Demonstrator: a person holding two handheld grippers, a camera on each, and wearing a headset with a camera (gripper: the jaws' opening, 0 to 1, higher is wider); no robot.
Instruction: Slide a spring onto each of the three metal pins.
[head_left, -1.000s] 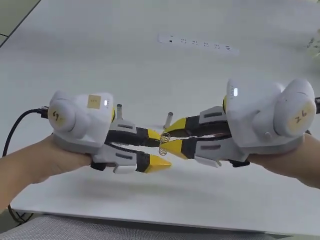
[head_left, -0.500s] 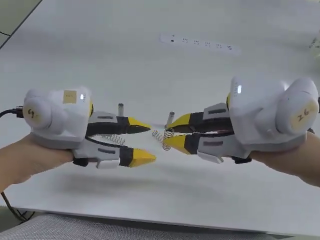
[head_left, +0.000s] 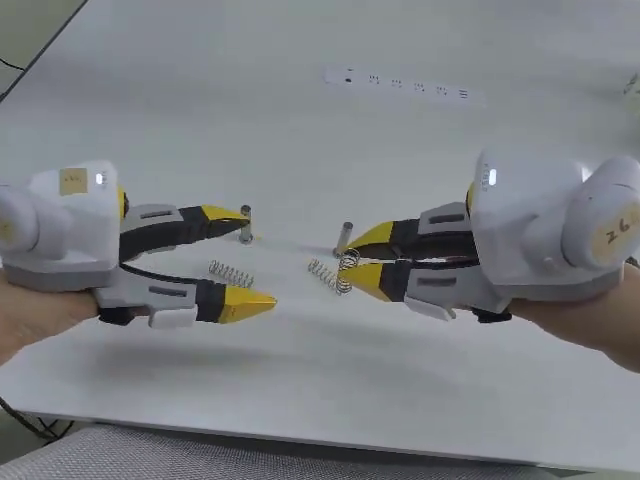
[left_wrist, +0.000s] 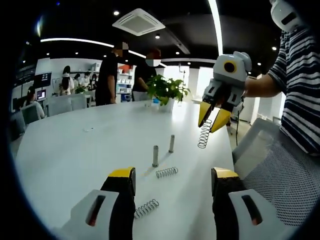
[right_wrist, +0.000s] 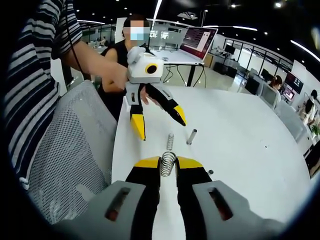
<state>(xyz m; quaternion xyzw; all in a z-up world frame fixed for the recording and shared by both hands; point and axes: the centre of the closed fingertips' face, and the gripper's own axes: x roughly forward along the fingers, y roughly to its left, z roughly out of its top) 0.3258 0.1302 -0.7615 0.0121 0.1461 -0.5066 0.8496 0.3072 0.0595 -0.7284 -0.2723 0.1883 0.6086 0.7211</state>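
My right gripper is shut on a small metal spring, which I see end-on between the yellow tips in the right gripper view. My left gripper is at the left, open and holding nothing. Two upright metal pins stand on the white table. One loose spring lies between the left gripper's jaws, and another just left of the right gripper's tips. In the left gripper view the held spring hangs from the right gripper, beyond the pins.
A white power strip lies far back on the table. The table's front edge runs close below both grippers. A grey mesh chair stands beside it. People and desks are in the room behind.
My left gripper has drawn back to the left, away from the right gripper's tips where it had been. The right gripper has kept the spring and barely moved.
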